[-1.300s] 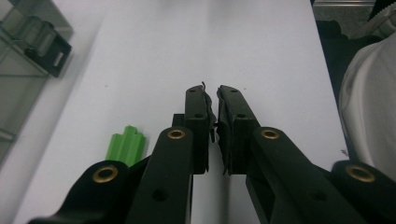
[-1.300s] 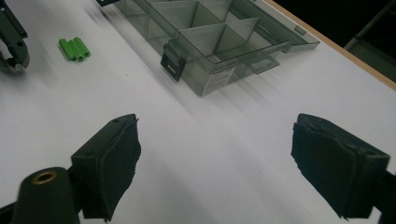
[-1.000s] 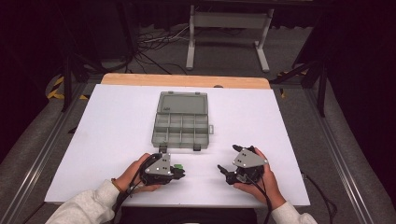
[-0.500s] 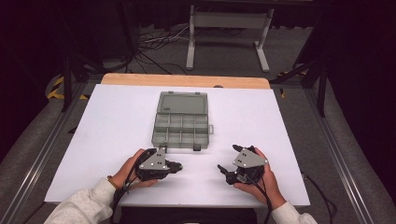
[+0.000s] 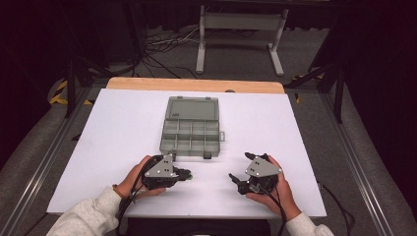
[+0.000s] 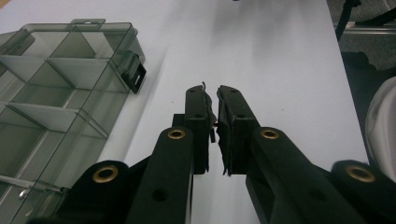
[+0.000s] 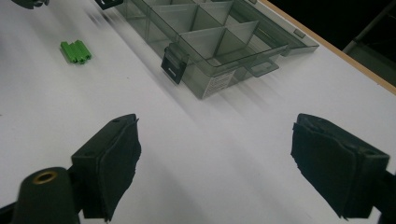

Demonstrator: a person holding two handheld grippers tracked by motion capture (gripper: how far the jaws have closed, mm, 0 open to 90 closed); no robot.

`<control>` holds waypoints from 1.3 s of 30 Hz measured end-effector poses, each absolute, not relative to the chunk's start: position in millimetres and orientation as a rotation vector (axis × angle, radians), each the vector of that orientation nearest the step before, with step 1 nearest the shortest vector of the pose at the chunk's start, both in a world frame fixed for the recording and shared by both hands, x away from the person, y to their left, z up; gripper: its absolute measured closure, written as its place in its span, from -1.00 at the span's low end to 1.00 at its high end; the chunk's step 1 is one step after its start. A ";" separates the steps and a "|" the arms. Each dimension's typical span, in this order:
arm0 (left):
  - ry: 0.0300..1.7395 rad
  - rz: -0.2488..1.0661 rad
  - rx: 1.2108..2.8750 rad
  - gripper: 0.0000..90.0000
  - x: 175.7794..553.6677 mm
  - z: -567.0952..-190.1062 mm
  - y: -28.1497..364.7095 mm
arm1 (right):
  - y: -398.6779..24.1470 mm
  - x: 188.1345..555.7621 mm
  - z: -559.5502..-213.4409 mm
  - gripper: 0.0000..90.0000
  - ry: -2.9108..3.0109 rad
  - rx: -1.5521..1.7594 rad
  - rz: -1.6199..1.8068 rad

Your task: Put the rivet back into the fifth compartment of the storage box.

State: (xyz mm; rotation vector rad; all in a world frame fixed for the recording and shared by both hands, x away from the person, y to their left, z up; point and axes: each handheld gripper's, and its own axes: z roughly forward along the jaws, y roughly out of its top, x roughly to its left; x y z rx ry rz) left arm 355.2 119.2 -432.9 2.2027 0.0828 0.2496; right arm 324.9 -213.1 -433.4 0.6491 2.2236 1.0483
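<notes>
Here, the white bench (image 5: 123,137) takes up most of the high view, w/ a wooden strip along its far edge. Near the middle sits a grey see-through organiser box (image 5: 191,129), lid swung open and lying flat on the far side, dividers splitting the tray into compartments. In the right gripper view the compartments in sight look empty, and a black latch (image 7: 173,64) hangs off the near wall.

Both hands rest on the bench at the near edge, well apart from each other. The left gripper (image 5: 187,173) lies just in front of the box's near-left corner, pointing right; the left gripper view has its two fingers (image 6: 196,105) drawn nearly together, only a thin slit between the pads, w/ nothing visible in the gap. The box is to that view's left, its latch near the fingertips but not touching.

The right gripper (image 5: 241,172) sits to the right of the box's near edge, pointing left toward the other one. Its fingers (image 7: 112,158) stand wide apart, bare bench between the pads, gripping nothing.

Smallest: a few green pegs (image 7: 75,51) lying side by side on the bench, near the left gripper's tips and short of the box; whether the left fingers touch them, can't tell.
</notes>
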 end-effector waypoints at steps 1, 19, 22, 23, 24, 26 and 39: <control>0.091 0.258 2.201 0.85 355.7 -432.1 120.1 | -213.0 324.8 -433.3 -0.65 2.223 0.647 1.048; 0.167 0.342 2.145 0.85 372.2 -418.7 134.8 | -211.9 324.4 -433.1 -0.64 2.222 0.643 1.049; 0.178 0.361 2.141 0.85 375.3 -417.5 136.7 | -211.8 324.5 -433.2 -0.64 2.222 0.643 1.049; 0.188 0.358 2.133 0.85 377.4 -416.4 138.1 | -211.8 324.5 -433.2 -0.64 2.222 0.643 1.049; 0.193 0.368 2.132 0.85 378.4 -415.8 138.7 | -211.7 324.7 -433.5 -0.64 2.223 0.640 1.046; 0.205 0.368 2.128 0.85 381.5 -414.5 141.0 | -211.2 324.7 -433.9 -0.64 2.225 0.640 1.045; 0.301 0.404 2.111 0.85 401.1 -414.6 154.0 | -210.6 324.4 -433.7 -0.64 2.223 0.638 1.040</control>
